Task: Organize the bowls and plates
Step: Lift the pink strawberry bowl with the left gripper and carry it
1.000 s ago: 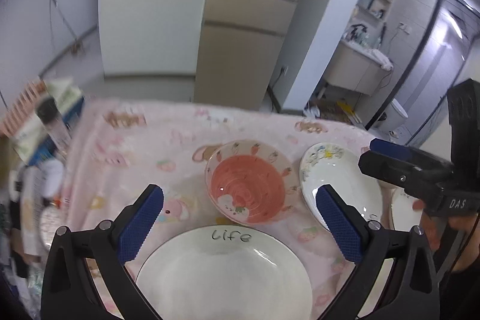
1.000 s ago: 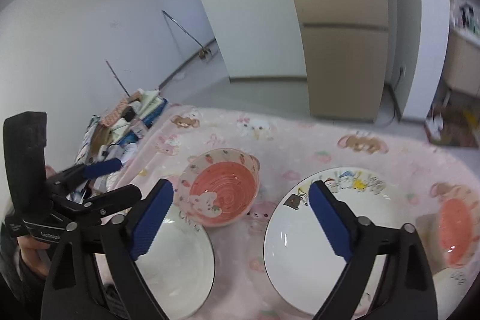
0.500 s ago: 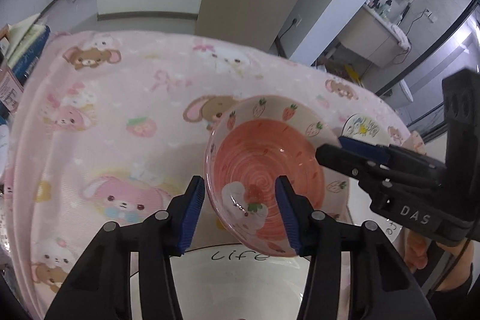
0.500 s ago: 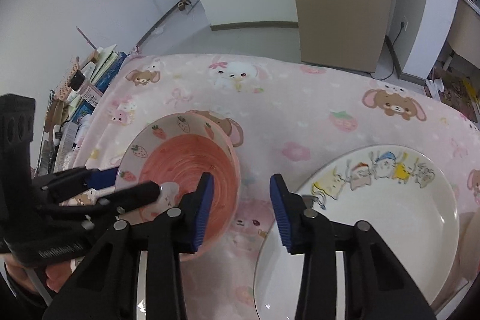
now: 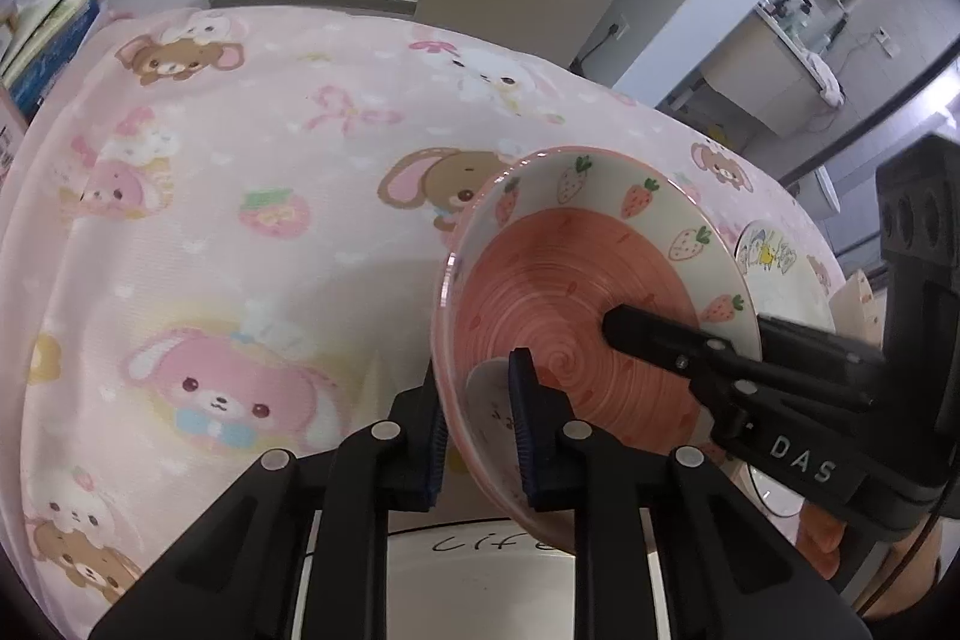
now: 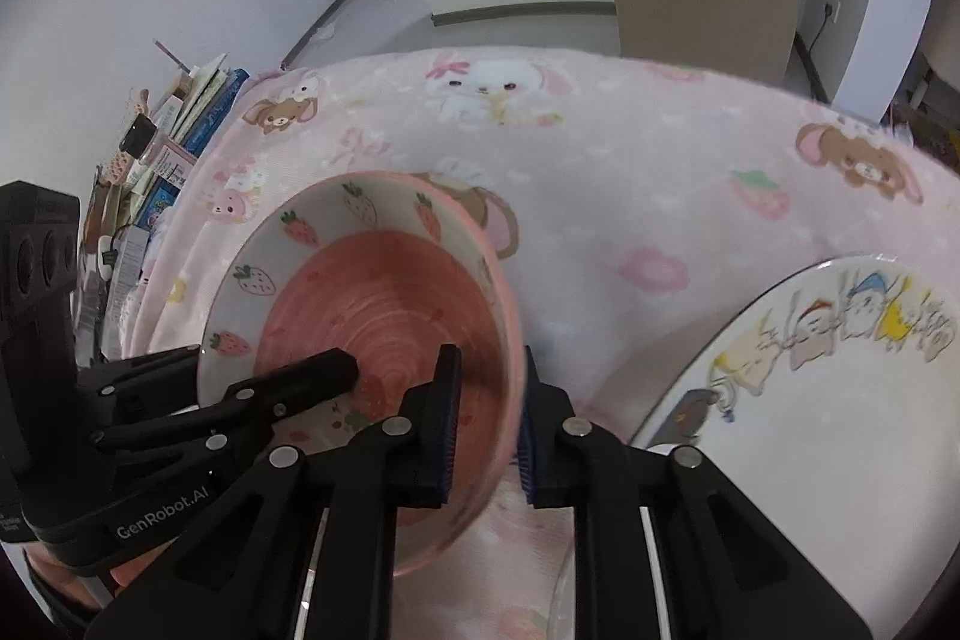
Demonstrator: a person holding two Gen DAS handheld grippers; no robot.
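Observation:
A pink bowl [image 5: 576, 292] with strawberries round its pale inner wall sits tilted on the cloth. My left gripper [image 5: 477, 382] straddles the bowl's left rim, one pad inside and one outside; its jaws are closing and press on the wall. My right gripper [image 6: 487, 370] straddles the opposite rim of the same bowl [image 6: 372, 292], jaws closing on the wall too. Each view shows the other gripper's inner finger [image 5: 648, 340] [image 6: 318, 370] reaching into the bowl. A white plate marked "Life" [image 5: 480, 580] lies just in front of the bowl. A cartoon-printed plate [image 6: 810, 430] lies to its right.
A pink cartoon tablecloth [image 5: 240, 220] covers the table. Books and small boxes [image 6: 180, 118] are stacked off its left edge. A hand [image 6: 138, 568] holds the left gripper at the lower left. Cabinets and a floor lie beyond the far edge.
Both grippers came down from above the plates onto the pink bowl. Their jaws went from wide open to pinching opposite rims, and the bowl now sits tilted.

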